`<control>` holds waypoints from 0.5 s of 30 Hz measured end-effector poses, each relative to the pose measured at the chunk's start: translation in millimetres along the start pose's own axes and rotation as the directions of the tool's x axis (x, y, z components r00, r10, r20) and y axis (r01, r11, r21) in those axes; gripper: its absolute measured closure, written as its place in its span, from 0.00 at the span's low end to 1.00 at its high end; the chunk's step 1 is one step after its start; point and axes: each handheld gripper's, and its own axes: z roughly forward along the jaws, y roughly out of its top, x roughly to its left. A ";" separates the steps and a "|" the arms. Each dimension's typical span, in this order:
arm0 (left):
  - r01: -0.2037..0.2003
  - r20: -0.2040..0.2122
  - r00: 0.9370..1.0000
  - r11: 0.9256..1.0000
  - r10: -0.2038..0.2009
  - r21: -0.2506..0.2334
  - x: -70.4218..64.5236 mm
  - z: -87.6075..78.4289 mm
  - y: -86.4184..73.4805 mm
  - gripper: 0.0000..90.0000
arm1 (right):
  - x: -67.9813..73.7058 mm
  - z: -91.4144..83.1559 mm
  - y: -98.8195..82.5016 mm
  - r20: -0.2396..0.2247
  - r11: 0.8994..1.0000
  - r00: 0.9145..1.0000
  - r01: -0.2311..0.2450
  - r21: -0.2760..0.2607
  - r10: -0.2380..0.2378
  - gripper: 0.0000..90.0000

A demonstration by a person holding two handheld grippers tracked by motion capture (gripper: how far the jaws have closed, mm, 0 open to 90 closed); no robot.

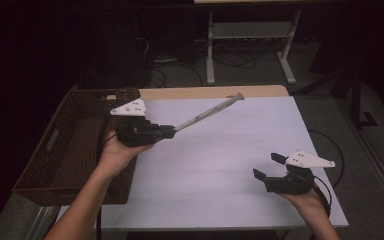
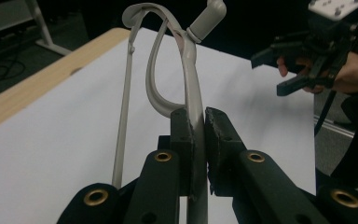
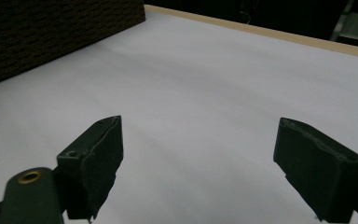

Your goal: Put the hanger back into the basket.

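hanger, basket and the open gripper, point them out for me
hanger (image 1: 207, 113), high view, on its straight bar
basket (image 1: 45, 150), high view, on its left wall
right gripper (image 1: 269, 166), high view, between its open jaws

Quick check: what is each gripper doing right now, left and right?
Left gripper: shut on the grey hanger, lifted off the table.
Right gripper: open, nothing between its fingers.

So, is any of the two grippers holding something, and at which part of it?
The left gripper holds a grey clothes hanger, its jaws shut on one thin arm of the hanger, lifted above the table. The right gripper holds nothing; its jaws stand open.
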 end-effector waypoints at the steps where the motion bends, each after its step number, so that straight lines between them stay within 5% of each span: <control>1: 0.005 -0.006 1.000 1.000 -0.005 -0.008 1.1 -5.2 0.9 0.92 | 0.1 -0.2 0.1 0.000 1.000 1.000 0.001 0.002 -0.001 0.17; 15: 0.038 -0.075 0.996 0.998 -0.042 -0.053 21.8 -73.4 -3.7 0.92 | 1.6 1.8 0.4 -0.001 1.000 1.000 -0.002 0.005 0.002 0.17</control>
